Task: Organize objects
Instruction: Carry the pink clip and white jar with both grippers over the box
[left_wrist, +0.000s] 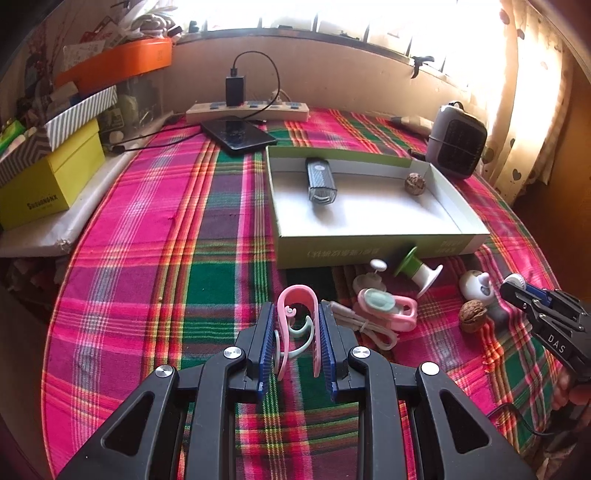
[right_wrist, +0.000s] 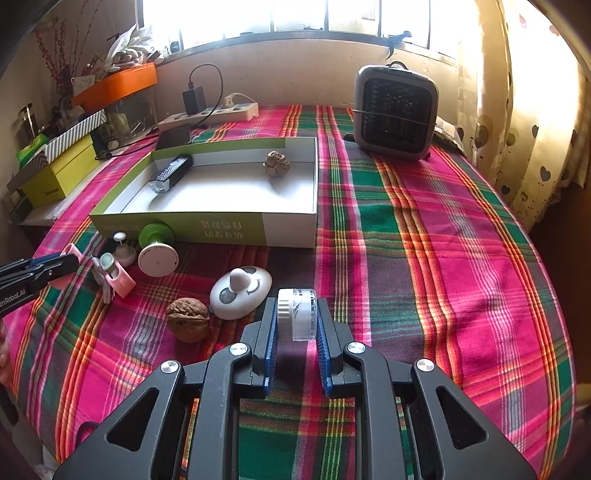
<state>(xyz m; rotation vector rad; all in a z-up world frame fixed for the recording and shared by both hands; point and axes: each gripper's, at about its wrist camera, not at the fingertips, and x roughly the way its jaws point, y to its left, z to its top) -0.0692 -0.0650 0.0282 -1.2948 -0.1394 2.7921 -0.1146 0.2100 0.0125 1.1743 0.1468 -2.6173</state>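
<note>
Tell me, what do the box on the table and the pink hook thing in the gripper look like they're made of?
The box looks like thin cardboard: matte white inside, printed green outside, with folded walls. The pink hook, held in the left gripper, seems to be smooth moulded plastic with a slight sheen.

A shallow box (left_wrist: 373, 243) sat mid-table (left_wrist: 147, 240) with a walnut (left_wrist: 414, 182) and a lighter (left_wrist: 320, 180) inside. Before its front wall lay a spool (left_wrist: 419, 269), a clip (left_wrist: 388, 308), a lid (right_wrist: 240, 291) and another walnut (right_wrist: 187, 319). Behind the box stood a power strip (left_wrist: 247, 110), to its right a heater (right_wrist: 396, 110)
</note>
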